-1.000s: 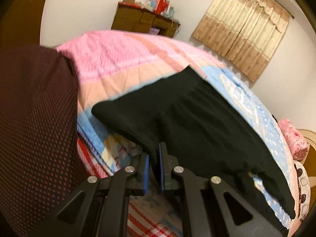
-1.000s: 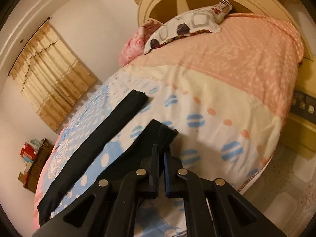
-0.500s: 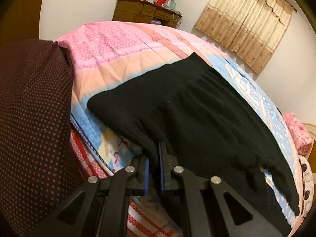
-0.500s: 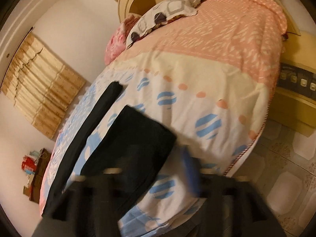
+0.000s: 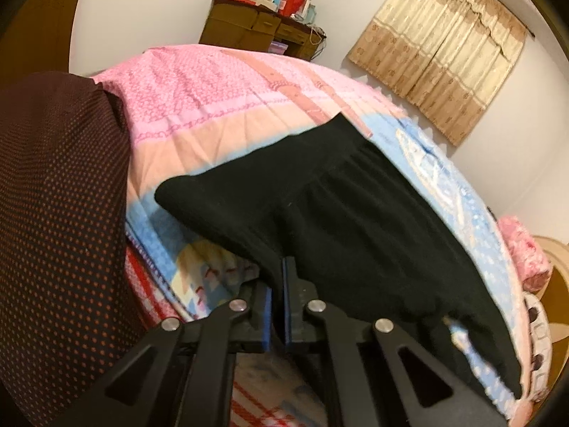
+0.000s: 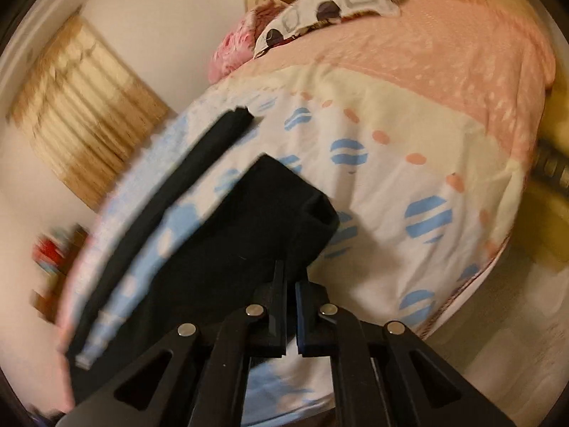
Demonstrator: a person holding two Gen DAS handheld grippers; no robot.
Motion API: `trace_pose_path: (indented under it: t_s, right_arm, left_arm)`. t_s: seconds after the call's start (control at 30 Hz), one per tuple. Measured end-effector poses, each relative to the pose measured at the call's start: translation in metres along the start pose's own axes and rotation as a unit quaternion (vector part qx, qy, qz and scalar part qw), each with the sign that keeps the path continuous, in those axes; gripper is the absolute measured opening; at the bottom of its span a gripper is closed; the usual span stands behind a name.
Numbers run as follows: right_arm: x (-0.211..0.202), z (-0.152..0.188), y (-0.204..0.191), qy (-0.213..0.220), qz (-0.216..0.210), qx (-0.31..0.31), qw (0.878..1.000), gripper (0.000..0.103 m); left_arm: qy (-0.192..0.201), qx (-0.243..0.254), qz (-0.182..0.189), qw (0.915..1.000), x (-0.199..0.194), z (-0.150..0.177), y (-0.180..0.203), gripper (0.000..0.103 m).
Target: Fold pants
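Note:
Black pants [image 5: 355, 213] lie spread across the patchwork bed cover [image 5: 231, 99], waistband toward the pink end. My left gripper [image 5: 278, 277] sits at the near edge of the pants below the waistband. Its jaws are closing, and black fabric is pinched between its blue pads. In the right wrist view, the near leg [image 6: 249, 235] ends in a folded hem, while the far leg [image 6: 199, 163] stretches away as a thin strip. My right gripper [image 6: 291, 277] is at that near hem; its jaws are closing, with the hem's corner between them.
A dark red-dotted cloth [image 5: 60, 213] fills the left side beside the bed. A wooden dresser [image 5: 256, 32] and a curtain [image 5: 444, 42] stand at the far walls. Pillows [image 6: 338, 10] lie by the headboard. Tiled floor [image 6: 515, 338] runs along the bed's right side.
My right gripper opened wide half a second ago and has shut again on the near leg's hem, a little lower. The left gripper has kept its hold and stayed in place.

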State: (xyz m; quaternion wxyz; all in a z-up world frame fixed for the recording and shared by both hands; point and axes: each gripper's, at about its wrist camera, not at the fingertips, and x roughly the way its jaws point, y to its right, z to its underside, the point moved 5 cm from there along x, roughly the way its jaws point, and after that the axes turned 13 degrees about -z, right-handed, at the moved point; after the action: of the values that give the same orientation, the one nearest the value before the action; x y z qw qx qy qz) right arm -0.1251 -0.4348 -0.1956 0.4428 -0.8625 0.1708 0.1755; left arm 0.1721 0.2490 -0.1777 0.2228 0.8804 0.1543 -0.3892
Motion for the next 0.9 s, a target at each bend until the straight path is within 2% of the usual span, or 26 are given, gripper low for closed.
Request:
trace_pose_path:
  t_s: [0.07,0.3,0.4,0.53,0.67,0.9]
  right_arm:
    - [-0.010,-0.012,-0.003,0.020,-0.050,0.054,0.997,0.003]
    - [-0.018,-0.061,-0.050,0.059,-0.175,0.110,0.977,0.003]
    - [-0.003,-0.082,-0.072,0.063,-0.199,0.116,0.971,0.003]
    - [0.024,-0.108,-0.092,0.066,-0.192,0.103,0.974,0.003]
    - [0.060,-0.135,-0.102,0.073,-0.178,0.104,0.976,0.003]
    - [0.156,-0.165,-0.103,0.062,-0.114,0.087,0.988,0.003]
  left_arm:
    - [0.000,-0.006,0.010,0.9999,-0.006,-0.008,0.003,0.004]
    - [0.025,-0.022,0.051,0.9982,-0.031,-0.055,0.031,0.004]
    - [0.036,-0.013,0.053,0.9979,-0.032,-0.079,0.056,0.004]
    - [0.054,0.008,0.041,0.9976,-0.023,-0.104,0.090,0.004]
    - [0.048,0.007,0.031,0.9983,0.004,-0.122,0.124,0.004]
    - [0.014,0.036,-0.033,0.9987,0.084,-0.125,0.181,0.004]
